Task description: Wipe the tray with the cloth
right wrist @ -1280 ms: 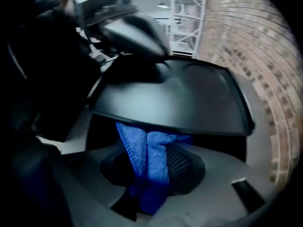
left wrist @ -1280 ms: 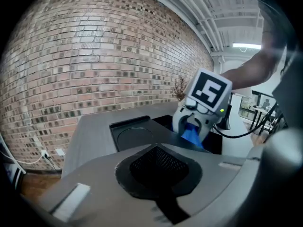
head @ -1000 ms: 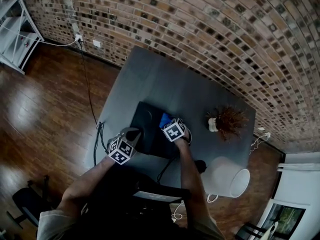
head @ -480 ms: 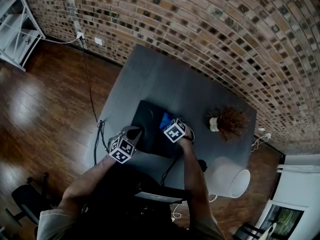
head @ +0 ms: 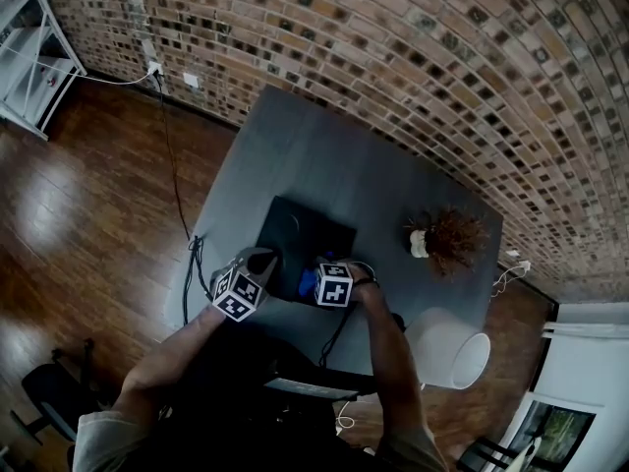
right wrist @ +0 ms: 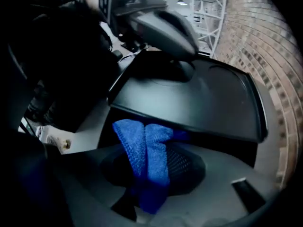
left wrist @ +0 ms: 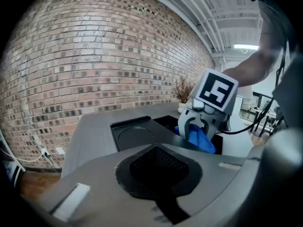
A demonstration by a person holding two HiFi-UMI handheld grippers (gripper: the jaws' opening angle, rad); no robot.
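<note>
right hand-held gripper [head: 314, 281] pinching blue cloth [right wrist: 147, 157] beside black tray [head: 300, 226], left hand-held gripper [head: 261, 260] pressed together at tray edge

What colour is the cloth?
Blue. The cloth shows best in the right gripper view.

A grey table [head: 329, 155] stands with its far edge along a brick wall [head: 393, 57]. Most of its top is bare. A black tray [head: 290, 226] lies flat on it toward the near edge, closer to the left edge than to the right, set at a slight angle to the table's sides. A dried brown plant [head: 454, 236] in a small white pot [head: 420, 245] stands upright near the far right corner, well apart from the tray.
</note>
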